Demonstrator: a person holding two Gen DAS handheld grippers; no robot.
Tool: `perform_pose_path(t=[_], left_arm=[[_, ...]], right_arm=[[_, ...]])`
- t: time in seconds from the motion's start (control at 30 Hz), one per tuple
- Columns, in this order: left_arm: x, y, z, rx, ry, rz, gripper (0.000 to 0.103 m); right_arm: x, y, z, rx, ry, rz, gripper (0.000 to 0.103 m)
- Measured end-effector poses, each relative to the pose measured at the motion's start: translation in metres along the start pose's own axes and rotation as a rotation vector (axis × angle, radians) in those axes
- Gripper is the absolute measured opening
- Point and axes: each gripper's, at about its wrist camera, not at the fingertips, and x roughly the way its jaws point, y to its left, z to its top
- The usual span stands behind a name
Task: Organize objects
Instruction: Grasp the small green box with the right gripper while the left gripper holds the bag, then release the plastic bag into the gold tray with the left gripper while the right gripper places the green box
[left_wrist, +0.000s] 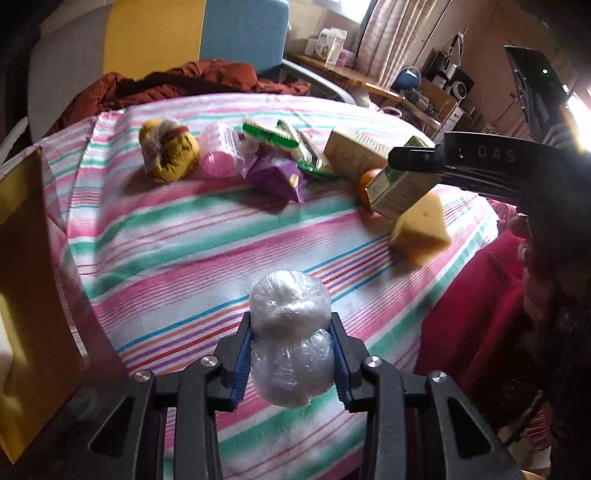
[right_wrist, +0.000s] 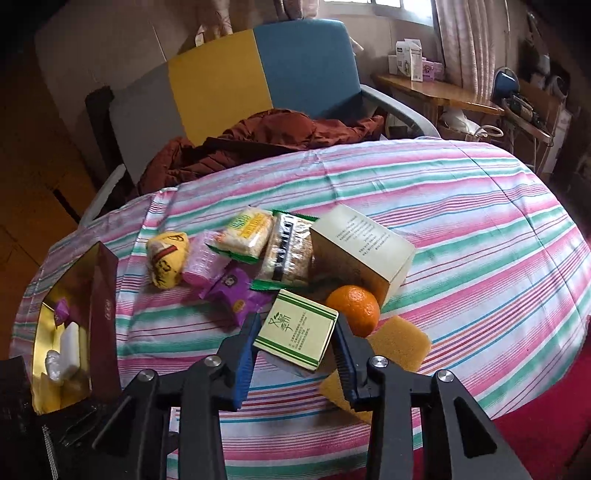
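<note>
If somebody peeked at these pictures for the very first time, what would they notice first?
Probably the white plastic-wrapped bundle, big and close, pinched in the left gripper above the striped cloth. Next, the green-and-cream small box between the right gripper fingers, with a bright orange just behind it. Further back on the cloth lies a colourful heap of snack packets.

Both grippers share one build: the left gripper (left_wrist: 291, 332) and the right gripper (right_wrist: 295, 339) have black angular linkage arms, round silver screws at the joints, and blue ribbed pads lining the jaws. Pale letters "DAS" mark the right gripper's black body at the right of the left wrist view.
</note>
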Motion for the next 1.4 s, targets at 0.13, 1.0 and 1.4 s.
perform_pose_path(t=[0.13,1.0,1.4], left_arm=[[-0.037,0.010,-0.004,-0.025,-0.066,-0.007,0.037],[-0.197,0.257,-0.047,-0.462,-0.288,0.372,0.038],[-0.193,0.306,-0.056,-0.605,-0.262,0.398,0.053]], right_arm=[[-0.013,0.028,0.001,-0.044,-0.028,0.053,0.039],[0.016,0.292,-0.039,-0.479,0.166,0.463,0.039],[0.040,0.338,-0.082,-0.531,0.328,0.592,0.058]])
